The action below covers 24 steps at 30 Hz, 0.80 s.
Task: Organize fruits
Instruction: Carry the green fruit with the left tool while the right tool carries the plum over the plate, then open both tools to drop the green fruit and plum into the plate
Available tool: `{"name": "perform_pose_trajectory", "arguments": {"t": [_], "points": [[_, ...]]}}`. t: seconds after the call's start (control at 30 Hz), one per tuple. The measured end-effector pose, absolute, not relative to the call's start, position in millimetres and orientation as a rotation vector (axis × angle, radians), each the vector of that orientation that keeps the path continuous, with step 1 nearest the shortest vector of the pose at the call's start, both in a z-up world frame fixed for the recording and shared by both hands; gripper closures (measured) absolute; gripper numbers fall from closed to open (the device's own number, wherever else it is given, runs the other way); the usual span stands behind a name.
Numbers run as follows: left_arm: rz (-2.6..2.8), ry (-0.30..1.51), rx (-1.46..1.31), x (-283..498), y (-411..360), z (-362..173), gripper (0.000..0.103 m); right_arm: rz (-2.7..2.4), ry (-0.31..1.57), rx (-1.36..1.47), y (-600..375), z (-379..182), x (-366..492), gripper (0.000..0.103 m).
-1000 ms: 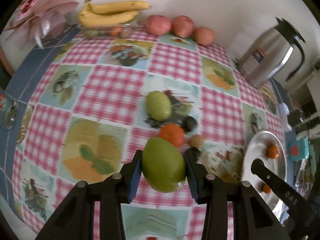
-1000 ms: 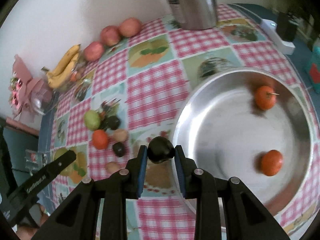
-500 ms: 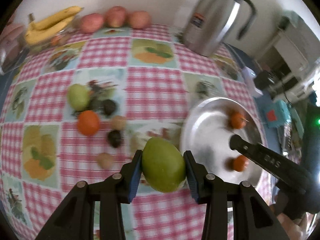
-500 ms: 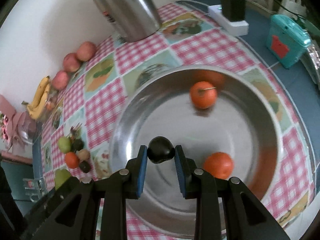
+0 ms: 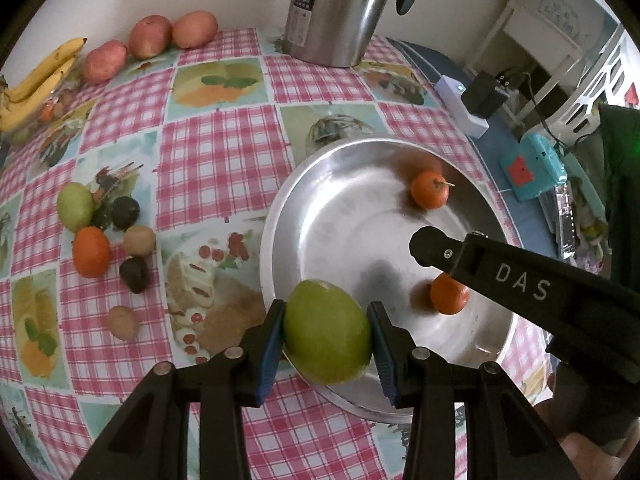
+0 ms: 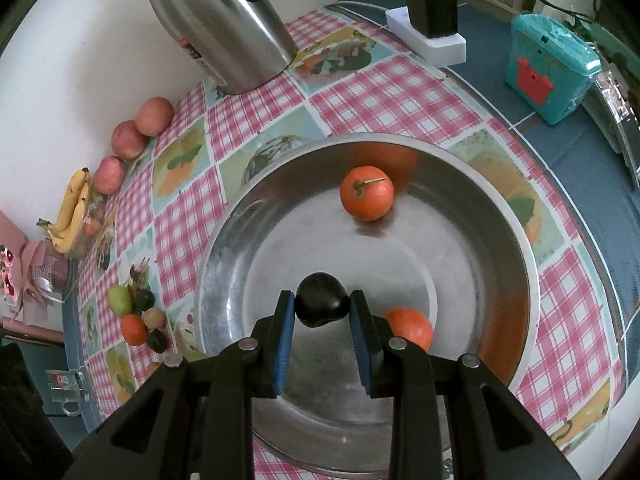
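My left gripper (image 5: 327, 334) is shut on a large green mango (image 5: 326, 332), held above the near rim of the steel bowl (image 5: 280, 216). Two oranges (image 5: 429, 195) (image 5: 449, 294) lie inside that bowl. My right gripper (image 6: 321, 312) is shut on a small dark fruit (image 6: 321, 306) and hangs over the middle of the steel bowl (image 6: 516, 236), with one orange (image 6: 366, 193) beyond it and another orange (image 6: 410, 326) partly hidden behind its right finger. The right gripper's black finger (image 5: 520, 276) reaches across the bowl in the left wrist view.
Left of the bowl lie a green fruit (image 5: 75, 206), an orange (image 5: 91, 252), dark fruits (image 5: 125, 212) and brown ones (image 5: 138, 240). Red apples (image 5: 150, 36) and bananas (image 5: 36, 80) sit by the wall. A steel kettle (image 5: 336, 8), a power strip (image 6: 428, 38) and a teal box (image 6: 550, 68) stand behind.
Both grippers moved from over the tablecloth to over the steel bowl, each keeping its fruit. The loose fruit pile now lies off to the left in both views.
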State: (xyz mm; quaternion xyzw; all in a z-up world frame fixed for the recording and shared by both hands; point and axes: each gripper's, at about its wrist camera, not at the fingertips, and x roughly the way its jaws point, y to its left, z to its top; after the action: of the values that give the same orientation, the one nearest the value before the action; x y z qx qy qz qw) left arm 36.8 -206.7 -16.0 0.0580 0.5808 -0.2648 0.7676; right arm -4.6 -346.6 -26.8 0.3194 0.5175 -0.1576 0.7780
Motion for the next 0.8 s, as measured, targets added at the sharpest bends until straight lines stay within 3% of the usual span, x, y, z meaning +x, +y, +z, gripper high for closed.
{"name": "perform_pose_trajectory", "arguments": {"t": [0.4,0.7,0.73,0.8], "points": [[-0.564,1.262,0.115,39.3,-204.0,-13.9,0.057,-0.342,1.126,0.696,-345.1,-31.6,-3.1,0.072],[-0.486,1.291,0.087,49.9,-188.5,-19.7,0.036,-0.359,1.137,0.668,-347.6,-30.3,0.8,0.048],[-0.468,1.292,0.085,52.4,-185.2,-20.0,0.031,-0.365,1.141,0.658,-347.3,-30.2,1.7,0.043],[-0.427,1.298,0.079,57.6,-178.3,-21.3,0.022,-0.367,1.145,0.643,-347.6,-29.8,2.3,0.042]]}}
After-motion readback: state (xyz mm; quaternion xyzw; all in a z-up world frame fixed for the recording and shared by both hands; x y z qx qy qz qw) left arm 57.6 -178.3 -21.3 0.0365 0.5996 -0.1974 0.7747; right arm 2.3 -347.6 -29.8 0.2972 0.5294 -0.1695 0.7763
